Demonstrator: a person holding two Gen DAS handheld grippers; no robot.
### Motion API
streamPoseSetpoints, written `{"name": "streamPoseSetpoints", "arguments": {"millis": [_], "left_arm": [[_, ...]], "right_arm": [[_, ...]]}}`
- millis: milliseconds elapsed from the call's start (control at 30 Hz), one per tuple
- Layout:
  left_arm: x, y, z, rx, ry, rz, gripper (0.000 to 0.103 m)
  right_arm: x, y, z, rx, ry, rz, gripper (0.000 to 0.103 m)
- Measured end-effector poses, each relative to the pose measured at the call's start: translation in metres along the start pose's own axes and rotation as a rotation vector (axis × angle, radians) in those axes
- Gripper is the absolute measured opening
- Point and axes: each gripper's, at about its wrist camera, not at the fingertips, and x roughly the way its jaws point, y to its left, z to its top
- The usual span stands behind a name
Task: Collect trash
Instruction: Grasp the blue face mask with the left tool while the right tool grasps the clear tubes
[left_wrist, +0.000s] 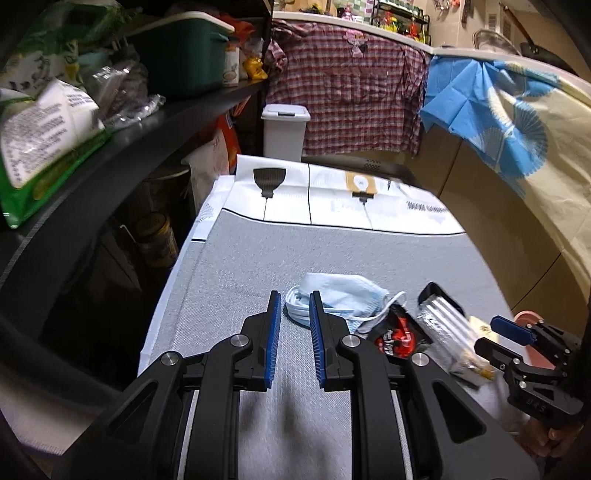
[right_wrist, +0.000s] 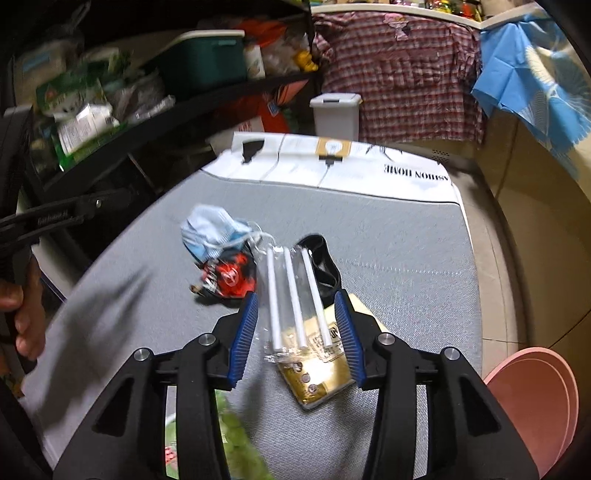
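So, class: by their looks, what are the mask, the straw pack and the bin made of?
Mask: soft non-woven fabric, matte pale blue, going by its pleats, crumpling and white ear loops.
Straw pack: thin clear plastic film, glossy and crinkled; the three white sticks inside could be paper or plastic.
Bin: probably rigid plastic, smooth white, with a moulded lid.

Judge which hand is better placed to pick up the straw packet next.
Right. The right claw is open with the clear straw packet already between its pads. The left claw sits narrow beside the face mask.
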Motion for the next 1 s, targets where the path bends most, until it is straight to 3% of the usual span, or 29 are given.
{"name": "streamPoseSetpoints", "arguments": {"millis": [233,300,400,700,800,1000], "left_arm": [[0.044,0.003,-0.002,-0.010,0.050,-0.017,0.019],[0.052,0.004,-0.002,-0.015,0.052,-0.024,0.034],[0.066,0.008,-0.004,-0.037,0.072,-0.041,0.038],[0.085,0.005,-0.011,-0.051,0.125,-0.063,0.036],[0.087,0.000,-0.013,-0.034,0.145,-0.069,0.027],[0.082,-0.005,-0.012,-0.006,0.131,-0.048,0.019]], "right_arm": [[0.016,-0.003,-0.005,-0.012,0.043,0.011,0.044],[0.016,-0.002,-0.007,-0.030,0.045,0.007,0.044],[0.018,-0.002,-0.007,-0.034,0.043,0.012,0.043],[0.019,-0.006,-0.006,-0.030,0.043,0.034,0.021],[0.018,-0.006,-0.007,-0.033,0.044,0.040,0.015],[0.014,-0.006,-0.006,-0.035,0.040,0.045,0.011]]}}
